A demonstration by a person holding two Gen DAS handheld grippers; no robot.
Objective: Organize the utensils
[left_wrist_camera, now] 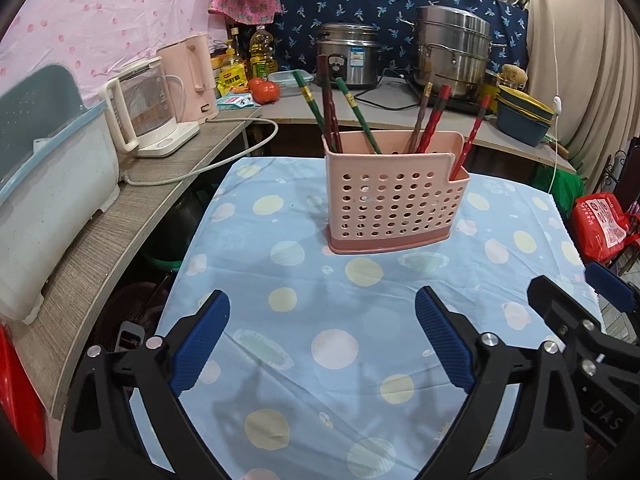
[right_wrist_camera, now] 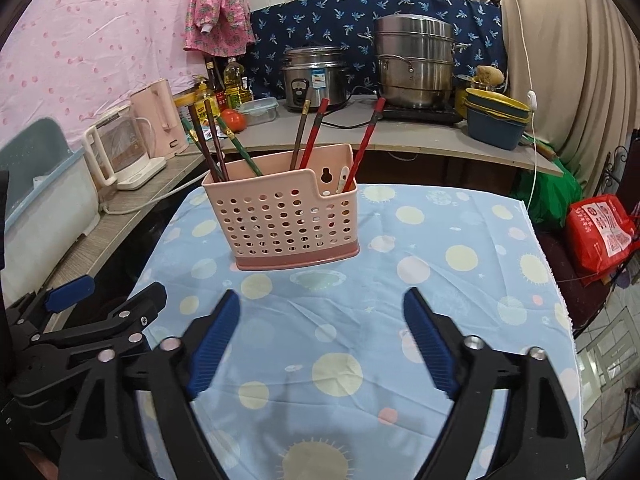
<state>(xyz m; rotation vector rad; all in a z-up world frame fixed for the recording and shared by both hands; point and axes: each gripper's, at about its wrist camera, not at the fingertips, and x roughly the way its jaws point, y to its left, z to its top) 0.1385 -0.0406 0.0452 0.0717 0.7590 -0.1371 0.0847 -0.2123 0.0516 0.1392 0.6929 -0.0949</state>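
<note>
The pink perforated utensil holder (left_wrist_camera: 394, 200) is stood mid-bench on the dotted cloth (left_wrist_camera: 320, 320), chopsticks (left_wrist_camera: 434, 120) sorted upright inside. Both the left tool (left_wrist_camera: 320, 344) and right tool (right_wrist_camera: 320, 344) are held wide open and empty, kept back from it, seemingly because nothing remains loose.

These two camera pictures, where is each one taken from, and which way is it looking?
Left wrist view: rides on the left hand-held gripper, looking forward over the dotted tablecloth at the pink utensil holder; its own open blue fingers show, plus the right hand-held gripper at the right edge.
Right wrist view: rides on the right hand-held gripper, facing the same way; the left one shows at left.
Shared: holder, chopsticks, tablecloth.
</note>
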